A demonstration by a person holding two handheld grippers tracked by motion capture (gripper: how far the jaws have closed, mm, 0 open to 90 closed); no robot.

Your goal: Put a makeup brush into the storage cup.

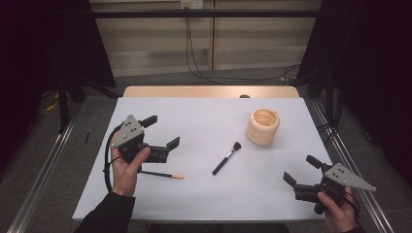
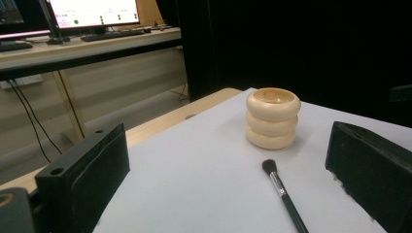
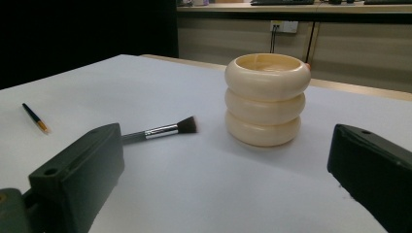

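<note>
A cream ribbed holder (image 1: 263,126) made of three stacked rings stands upright at the table's right back; it also appears as the holder (image 2: 272,117) and the holder (image 3: 266,99). A black makeup brush (image 1: 226,158) lies in the middle of the table, bristles toward the holder; the brush (image 2: 284,195) and the brush (image 3: 163,130) lie ahead of each gripper. A thin dark pencil (image 1: 163,174) with an orange tip rests by the left hand; the pencil (image 3: 35,118) shows far left. My left gripper (image 1: 161,131) is open and empty. My right gripper (image 1: 300,170) is open and empty near the front right edge.
The white table sheet (image 1: 204,194) lies over a wooden top (image 1: 209,91). Metal rails (image 1: 43,167) run along both sides. Cables (image 1: 194,58) hang at the back wall. A desk with monitors (image 2: 92,12) stands beyond the table.
</note>
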